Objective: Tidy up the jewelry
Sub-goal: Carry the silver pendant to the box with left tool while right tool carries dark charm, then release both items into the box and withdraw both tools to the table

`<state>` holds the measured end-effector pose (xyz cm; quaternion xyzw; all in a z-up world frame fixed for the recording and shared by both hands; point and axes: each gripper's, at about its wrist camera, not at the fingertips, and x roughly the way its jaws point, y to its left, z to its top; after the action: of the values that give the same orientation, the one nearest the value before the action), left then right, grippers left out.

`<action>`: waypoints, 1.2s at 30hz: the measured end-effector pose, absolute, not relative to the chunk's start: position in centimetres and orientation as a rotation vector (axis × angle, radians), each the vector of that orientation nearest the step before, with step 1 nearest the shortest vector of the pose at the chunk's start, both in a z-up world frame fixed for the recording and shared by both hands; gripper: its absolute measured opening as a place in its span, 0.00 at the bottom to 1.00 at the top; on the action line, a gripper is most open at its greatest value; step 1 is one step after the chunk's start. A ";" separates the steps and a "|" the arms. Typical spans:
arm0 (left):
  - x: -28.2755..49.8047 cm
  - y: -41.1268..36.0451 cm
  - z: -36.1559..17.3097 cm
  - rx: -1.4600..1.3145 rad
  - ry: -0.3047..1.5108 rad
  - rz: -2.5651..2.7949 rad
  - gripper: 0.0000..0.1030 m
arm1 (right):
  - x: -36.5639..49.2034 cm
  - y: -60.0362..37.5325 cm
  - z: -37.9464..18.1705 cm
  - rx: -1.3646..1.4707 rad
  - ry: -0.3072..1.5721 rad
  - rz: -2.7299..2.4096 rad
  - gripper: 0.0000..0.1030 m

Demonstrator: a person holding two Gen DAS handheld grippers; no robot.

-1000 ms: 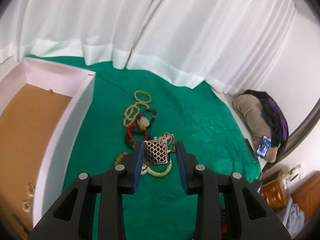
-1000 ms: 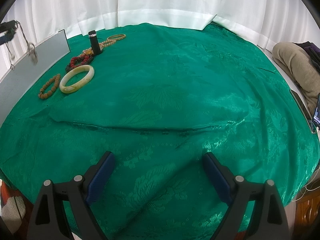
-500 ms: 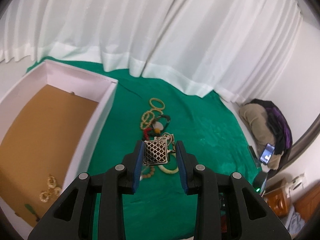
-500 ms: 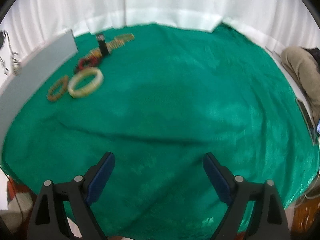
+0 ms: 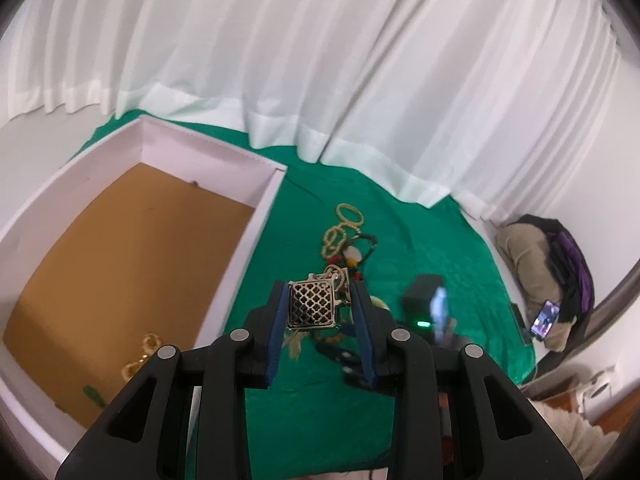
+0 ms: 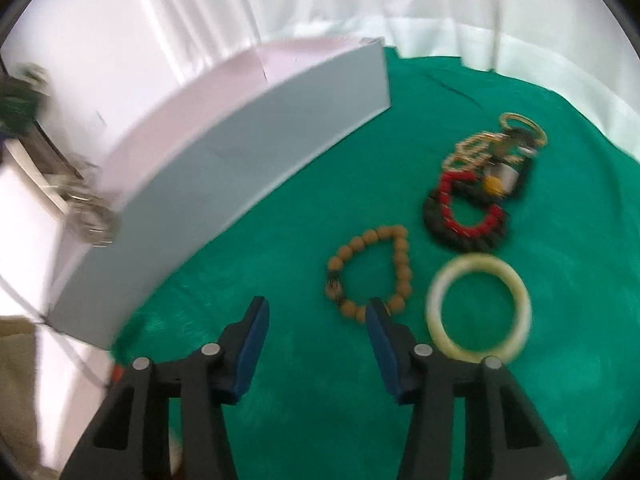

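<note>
My left gripper (image 5: 320, 308) is shut on a gold lattice pendant (image 5: 312, 305), held in the air to the right of the white box (image 5: 256, 216). The box has a brown floor with gold pieces (image 5: 140, 356) at its near end. My right gripper (image 6: 316, 320) is open and empty, low over the green cloth (image 6: 280, 240), just left of a brown bead bracelet (image 6: 372, 272). A pale jade bangle (image 6: 478, 308) lies to its right. A red and black bracelet (image 6: 468, 216) and gold chains (image 6: 480, 148) lie farther back.
The white box wall (image 6: 248, 164) stands left of the right gripper. White curtains (image 5: 320, 60) hang behind the table. The right gripper's body (image 5: 428, 312) shows blurred beside the left one. A cushion and phone (image 5: 548, 312) lie off to the right.
My left gripper has risen and shifted with the pendant, so more of the box shows. My right gripper has swung left and forward to the bracelets and narrowed its opening.
</note>
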<state>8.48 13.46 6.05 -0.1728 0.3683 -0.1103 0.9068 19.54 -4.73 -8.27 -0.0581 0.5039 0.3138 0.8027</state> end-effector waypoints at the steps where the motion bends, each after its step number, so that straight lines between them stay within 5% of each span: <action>1: 8.3 13.9 6.1 -0.359 0.759 -0.222 0.31 | 19.9 -4.1 -9.1 -0.161 1.087 0.661 0.40; 2: 8.1 14.3 6.1 -0.360 0.758 -0.217 0.31 | 20.1 -3.6 -9.7 -0.189 1.097 0.658 0.25; 4: 7.8 15.0 6.2 -0.360 0.758 -0.205 0.31 | 20.0 -3.1 -10.4 -0.233 1.104 0.670 0.14; 13: 6.0 19.9 8.0 -0.402 0.716 -0.128 0.31 | 21.0 -5.4 -2.3 -0.008 1.046 0.767 0.14; 23: 4.9 27.0 7.9 -0.401 0.680 0.078 0.31 | 18.8 3.2 9.9 0.031 0.853 0.979 0.14; 36: 6.9 32.1 -1.1 -0.366 0.871 0.297 0.31 | 18.9 16.0 3.8 -0.096 0.918 0.991 0.14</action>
<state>6.92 32.07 -1.06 -0.1758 0.4179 0.1425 0.8799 18.91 16.01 3.78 -0.0444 0.4249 0.4584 0.7793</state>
